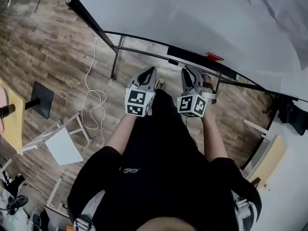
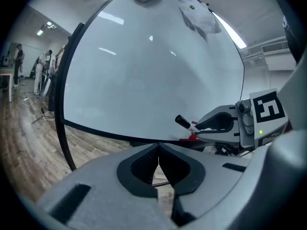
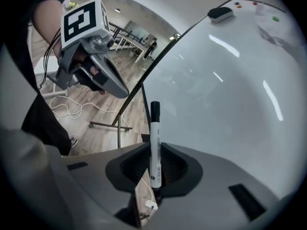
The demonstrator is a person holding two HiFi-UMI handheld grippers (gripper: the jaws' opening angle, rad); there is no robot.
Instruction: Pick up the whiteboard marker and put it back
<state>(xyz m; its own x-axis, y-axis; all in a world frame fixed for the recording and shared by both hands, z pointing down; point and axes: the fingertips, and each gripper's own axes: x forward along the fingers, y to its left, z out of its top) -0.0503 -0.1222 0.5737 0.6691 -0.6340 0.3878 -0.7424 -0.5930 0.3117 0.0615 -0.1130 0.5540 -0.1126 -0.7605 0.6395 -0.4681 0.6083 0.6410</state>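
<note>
A white whiteboard marker [image 3: 155, 128] with a black cap stands upright between the jaws of my right gripper [image 3: 154, 146], which is shut on its barrel. The cap points towards the whiteboard [image 3: 230, 90]. In the left gripper view the same marker [image 2: 184, 122] sticks out of the right gripper [image 2: 218, 123] just in front of the board's lower edge, near a red object [image 2: 191, 137] on the ledge. My left gripper [image 2: 157, 150] is shut with nothing in it. In the head view both grippers, left [image 1: 148, 77] and right [image 1: 190, 77], point at the board's ledge [image 1: 192, 57].
A black eraser [image 3: 220, 13] clings high on the board. The board's dark metal stand [image 1: 114, 57] reaches onto the wood floor, where a white cable [image 1: 94, 100] lies in loops. A white stool [image 1: 62, 144] stands at the left. People [image 2: 43, 71] stand far off.
</note>
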